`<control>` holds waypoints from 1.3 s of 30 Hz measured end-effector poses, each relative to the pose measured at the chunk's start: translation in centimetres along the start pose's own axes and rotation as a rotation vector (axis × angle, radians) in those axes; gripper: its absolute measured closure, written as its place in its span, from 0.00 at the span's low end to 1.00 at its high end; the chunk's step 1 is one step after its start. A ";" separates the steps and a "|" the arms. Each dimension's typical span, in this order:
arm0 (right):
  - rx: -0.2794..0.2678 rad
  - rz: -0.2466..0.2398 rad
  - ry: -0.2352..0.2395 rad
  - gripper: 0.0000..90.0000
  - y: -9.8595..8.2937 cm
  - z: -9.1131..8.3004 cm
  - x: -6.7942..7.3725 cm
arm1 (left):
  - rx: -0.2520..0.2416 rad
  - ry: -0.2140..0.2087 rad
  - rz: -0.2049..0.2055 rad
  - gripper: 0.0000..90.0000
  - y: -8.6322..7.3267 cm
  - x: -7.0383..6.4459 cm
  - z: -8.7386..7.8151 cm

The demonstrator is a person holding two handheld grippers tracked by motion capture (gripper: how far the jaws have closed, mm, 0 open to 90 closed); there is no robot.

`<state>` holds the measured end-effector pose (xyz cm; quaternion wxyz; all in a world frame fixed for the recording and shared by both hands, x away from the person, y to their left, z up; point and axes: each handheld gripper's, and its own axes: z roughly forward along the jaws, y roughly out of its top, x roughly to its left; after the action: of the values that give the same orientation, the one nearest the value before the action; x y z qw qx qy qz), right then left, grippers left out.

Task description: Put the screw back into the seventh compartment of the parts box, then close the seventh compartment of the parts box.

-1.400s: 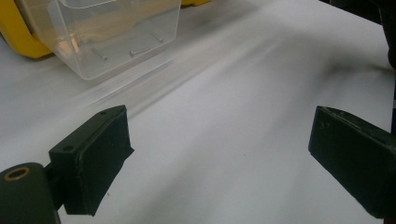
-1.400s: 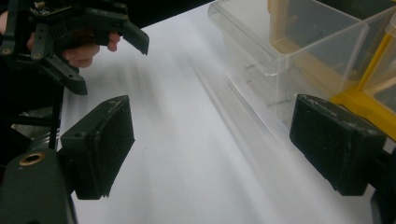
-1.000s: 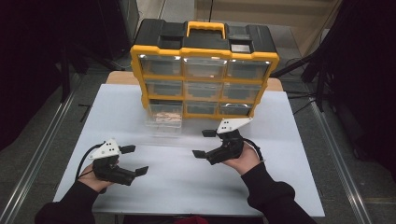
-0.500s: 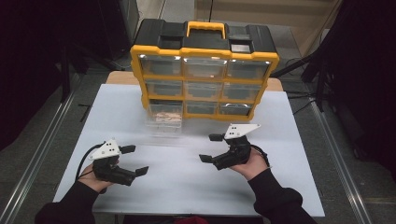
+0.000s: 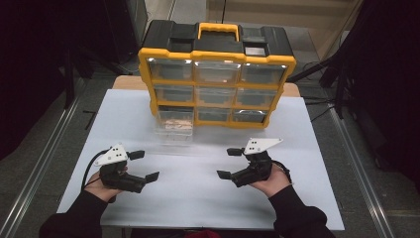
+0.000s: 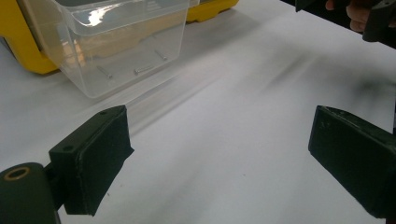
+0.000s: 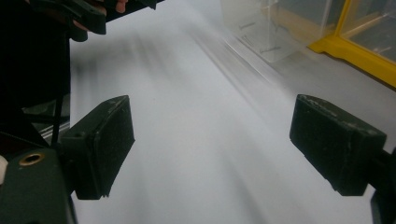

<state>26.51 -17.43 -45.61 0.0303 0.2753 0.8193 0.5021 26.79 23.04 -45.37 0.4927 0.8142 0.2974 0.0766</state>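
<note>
A yellow and black organiser cabinet [image 5: 217,79] stands at the far side of the white table [image 5: 198,198], its front a grid of clear drawers under a yellow carry handle. One clear plastic drawer [image 5: 173,129] is pulled out of the cabinet's bottom left slot and juts toward the person, its front end resting on the table just ahead of the cabinet's yellow base. In the high view something pale brown lies in its rear part. In the left gripper view a few small metal pins [image 6: 144,69] lie on its floor.

The left gripper [image 5: 143,165] sits on the near side of the cabinet, in front of and a little to the left of the pulled-out drawer, well apart from it. Its jaws are spread wide with nothing between them but bare table, and they point roughly toward the middle of the table. The person's left hand [image 5: 101,183] holds it low over the table.

The right gripper [image 5: 229,163] is nearer the person than the cabinet's right half, also clear of the drawer. Its jaws stand wide apart too, gripping nothing, and face across toward the left gripper. The right hand [image 5: 270,182] cradles it from below, the grey three-cornered plate [image 5: 261,145] on top.

Both forearms are in dark sleeves [image 5: 297,218].
</note>
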 end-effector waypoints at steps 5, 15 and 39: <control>-0.003 0.010 -0.011 0.17 -1.0 -0.8 -0.1 | 0.001 0.000 -0.008 0.06 0.3 0.0 0.1; 0.021 0.024 -0.013 0.17 -2.0 -1.1 -0.3 | -0.019 0.002 -0.016 0.06 1.6 0.4 0.7; 0.022 0.034 -0.005 0.17 -2.3 -1.2 -0.2 | -0.041 0.030 -0.048 0.17 4.5 1.3 3.5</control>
<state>25.33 -19.26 -46.98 0.0208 0.2907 0.8199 0.4927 31.12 19.60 -43.58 0.5063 0.7954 0.3226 0.0832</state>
